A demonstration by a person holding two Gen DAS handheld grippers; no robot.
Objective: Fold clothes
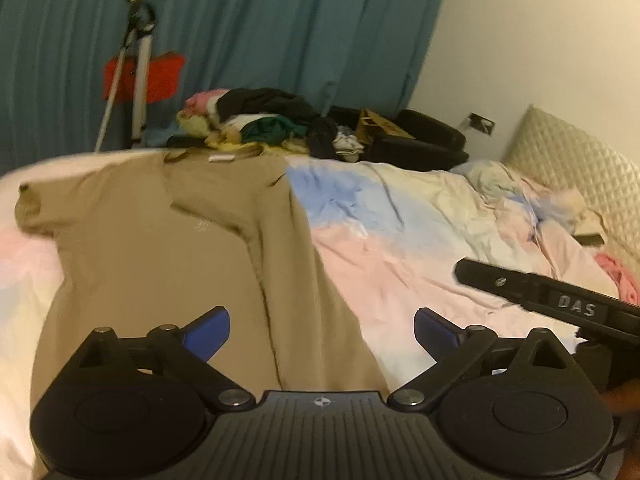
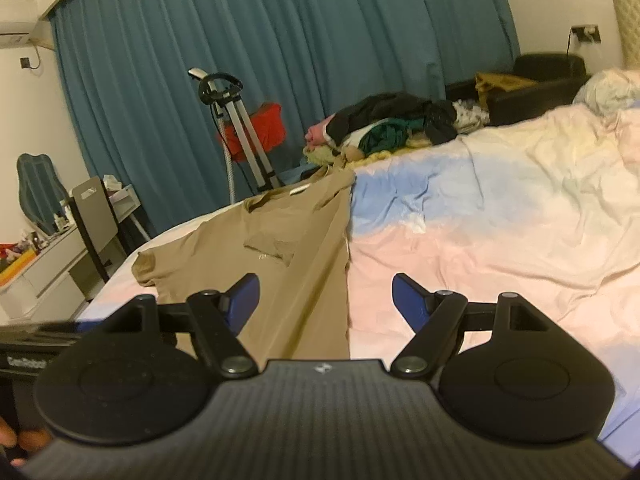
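Observation:
A tan T-shirt [image 1: 168,248] lies flat on the bed, its right side folded in over the body, left sleeve spread out. It also shows in the right wrist view [image 2: 296,264]. My left gripper [image 1: 322,330] is open and empty above the shirt's lower hem. My right gripper [image 2: 326,300] is open and empty, above the shirt's right edge near the hem. The right gripper's black body [image 1: 560,300] shows at the right of the left wrist view.
The bed has a pastel pink, blue and cream cover [image 1: 420,240]. A pile of clothes [image 1: 264,120] sits at the far edge by a black bag [image 1: 416,140]. Teal curtains, a garment steamer [image 2: 236,128] and a desk with a chair [image 2: 92,216] stand beyond.

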